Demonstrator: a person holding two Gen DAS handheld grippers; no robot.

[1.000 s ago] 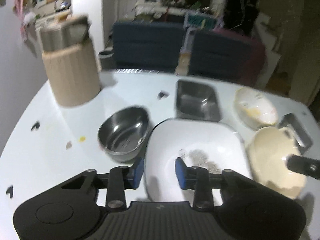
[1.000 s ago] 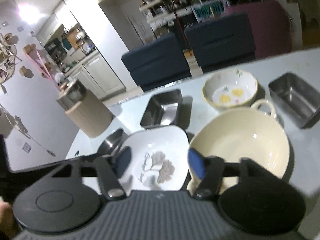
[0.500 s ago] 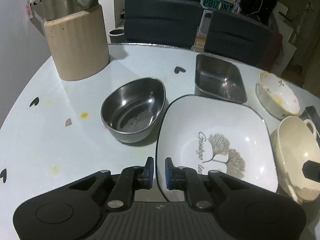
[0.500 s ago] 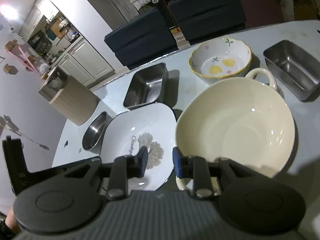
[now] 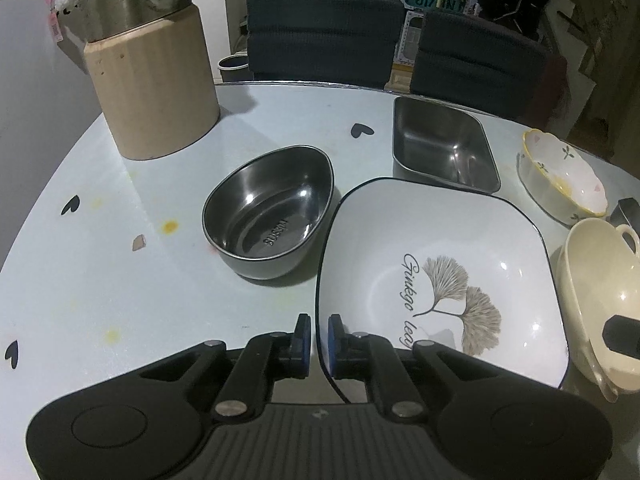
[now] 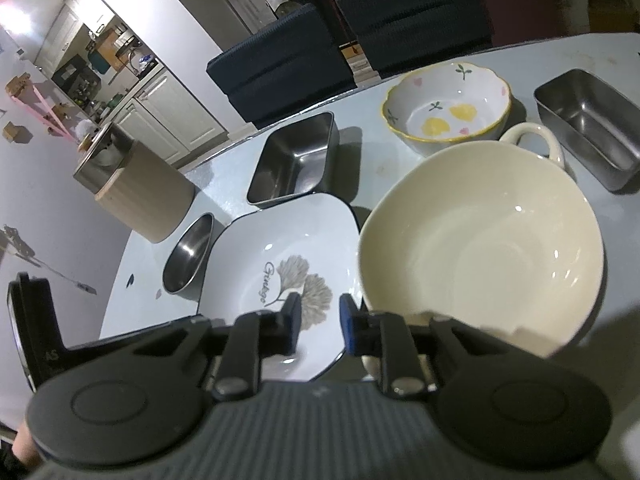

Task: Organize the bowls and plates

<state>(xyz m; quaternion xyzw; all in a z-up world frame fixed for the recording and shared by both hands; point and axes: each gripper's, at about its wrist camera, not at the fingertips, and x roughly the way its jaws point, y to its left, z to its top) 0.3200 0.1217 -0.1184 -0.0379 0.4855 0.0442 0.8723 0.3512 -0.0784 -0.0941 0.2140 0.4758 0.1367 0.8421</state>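
both grippers down on the dishes

Left gripper [image 5: 318,340] jaws pinch the white plate [image 5: 432,272] rim; right gripper [image 6: 320,322] jaws, just been closing, straddle the plate's edge beside the cream bowl [image 6: 480,248], grip unclear.

You are looking at "Ginkgo lea…" showing in script on the white square plate [image 5: 440,264], "SUS316" stamped in the oval steel bowl [image 5: 268,216], and "P017ON" showing on a teal plate sign [image 5: 432,0] behind the chairs
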